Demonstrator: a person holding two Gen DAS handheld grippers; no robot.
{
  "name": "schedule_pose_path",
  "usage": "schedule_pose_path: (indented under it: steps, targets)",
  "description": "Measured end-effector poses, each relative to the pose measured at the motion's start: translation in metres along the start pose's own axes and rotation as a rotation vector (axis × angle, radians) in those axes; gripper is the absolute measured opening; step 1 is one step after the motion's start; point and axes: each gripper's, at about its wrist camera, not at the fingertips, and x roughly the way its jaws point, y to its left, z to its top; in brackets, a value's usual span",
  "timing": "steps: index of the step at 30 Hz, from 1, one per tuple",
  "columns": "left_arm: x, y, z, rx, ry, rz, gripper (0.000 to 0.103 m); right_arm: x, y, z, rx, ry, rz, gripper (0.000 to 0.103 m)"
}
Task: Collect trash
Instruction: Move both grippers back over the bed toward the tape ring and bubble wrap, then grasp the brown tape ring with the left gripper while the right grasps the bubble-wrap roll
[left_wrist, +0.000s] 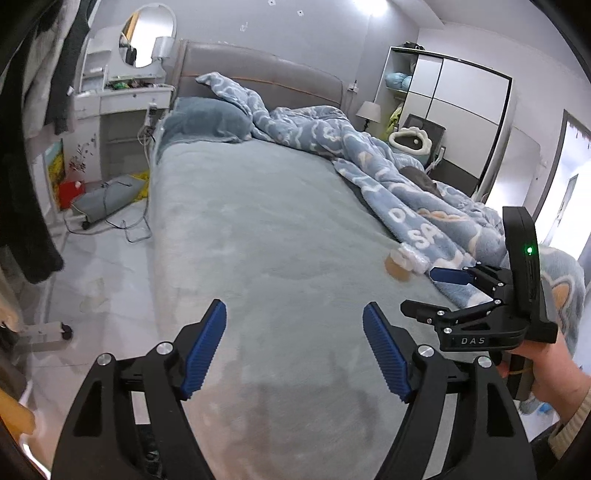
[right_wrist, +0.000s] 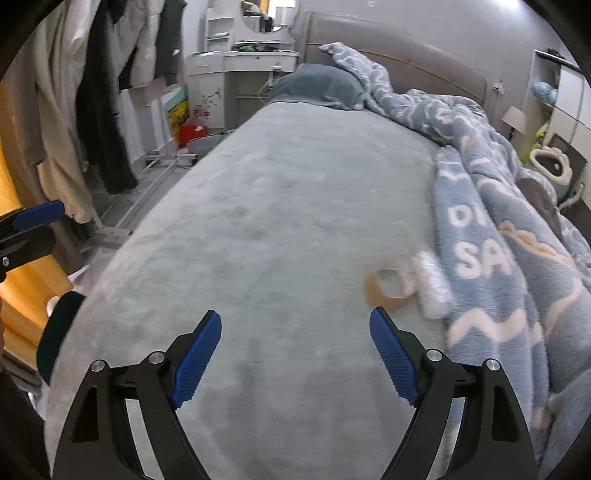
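Both hand-held grippers hang over the bed (left_wrist: 258, 229) with jaws spread, empty: left hand-held gripper (left_wrist: 294, 350), right hand-held gripper (right_wrist: 295, 354). The tape roll (right_wrist: 388, 291) and clear wrapper (right_wrist: 434, 288) lie near the bed's right edge, touching the blanket (right_wrist: 491, 236).

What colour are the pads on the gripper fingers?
Blue, with a ribbed texture, on black arms. The pads show best in the left wrist view.

I held both grippers above the bed (left_wrist: 258, 229), left gripper (left_wrist: 294, 352) spread wide, right gripper (right_wrist: 295, 360) likewise parted, empty.
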Motion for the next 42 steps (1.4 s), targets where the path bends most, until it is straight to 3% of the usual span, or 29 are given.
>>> schedule_pose_path:
  steps: [10,17,32,42]
  targets:
    - [0.055,-0.036,0.012,0.034,0.030,-0.068,0.079,0.015,-0.058,-0.008,0.024,0.020,-0.118,0.083]
    - [0.091,-0.057,0.015,0.068,0.053,-0.085,0.079,0.030,-0.081,-0.011,-0.026,0.028,-0.179,0.060]
    - [0.168,-0.092,0.019,0.099,0.160,-0.258,0.072,0.053,-0.099,-0.013,-0.098,0.008,-0.151,0.044]
    - [0.204,-0.115,0.014,0.125,0.222,-0.293,0.069,0.059,-0.107,-0.013,-0.101,0.001,-0.163,0.042]
